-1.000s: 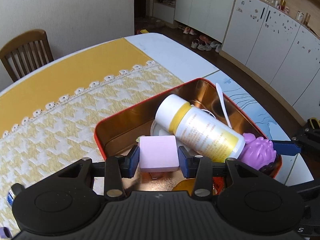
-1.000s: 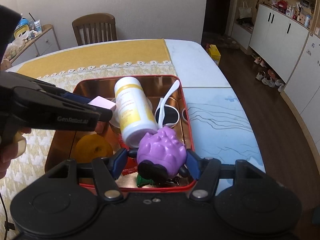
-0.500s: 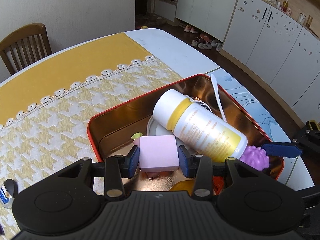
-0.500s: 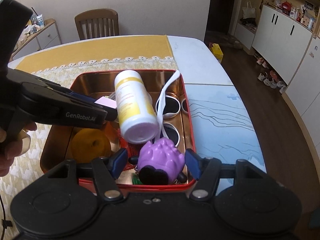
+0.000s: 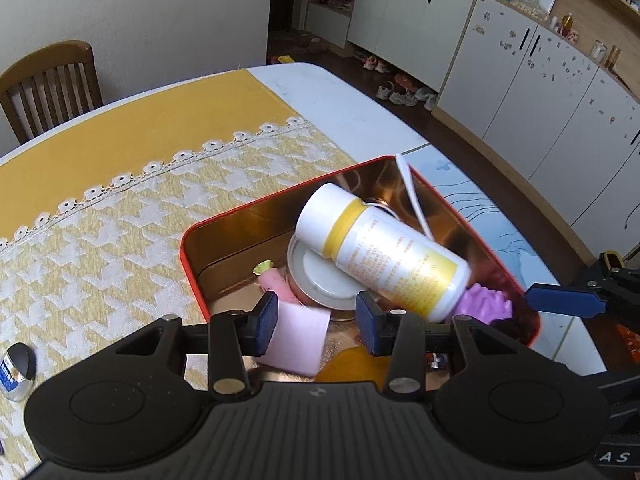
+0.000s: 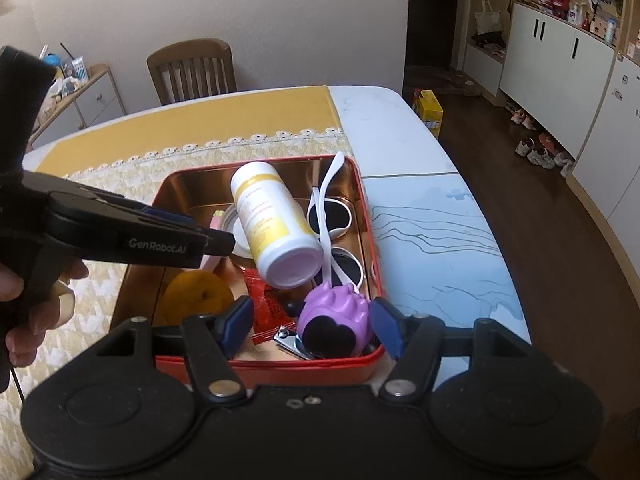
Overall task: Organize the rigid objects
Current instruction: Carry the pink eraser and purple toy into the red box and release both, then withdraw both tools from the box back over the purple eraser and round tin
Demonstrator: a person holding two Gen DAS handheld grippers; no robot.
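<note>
A red tin (image 5: 188, 240) (image 6: 264, 364) sits on the table and holds several items. My left gripper (image 5: 316, 320) is open over its near end; a pink block (image 5: 294, 340) lies tilted in the tin below it, by the left finger. A white and yellow bottle (image 5: 384, 248) (image 6: 272, 216) lies on its side in the tin. My right gripper (image 6: 312, 324) is open over the tin's near edge, with a purple spiky toy (image 6: 336, 316) between the fingers, resting in the tin.
White sunglasses (image 6: 336, 216), a red packet (image 6: 266, 304), nail clippers (image 6: 290, 342), an orange round item (image 6: 196, 300) and a round lid (image 5: 324, 276) also lie in the tin. A small jar (image 5: 16, 364) stands on the yellow cloth (image 5: 120, 216). A chair (image 5: 48, 84) stands behind.
My left gripper has opened and let the pink block drop into the tin. My right gripper has opened wider and drawn back from the purple toy.
</note>
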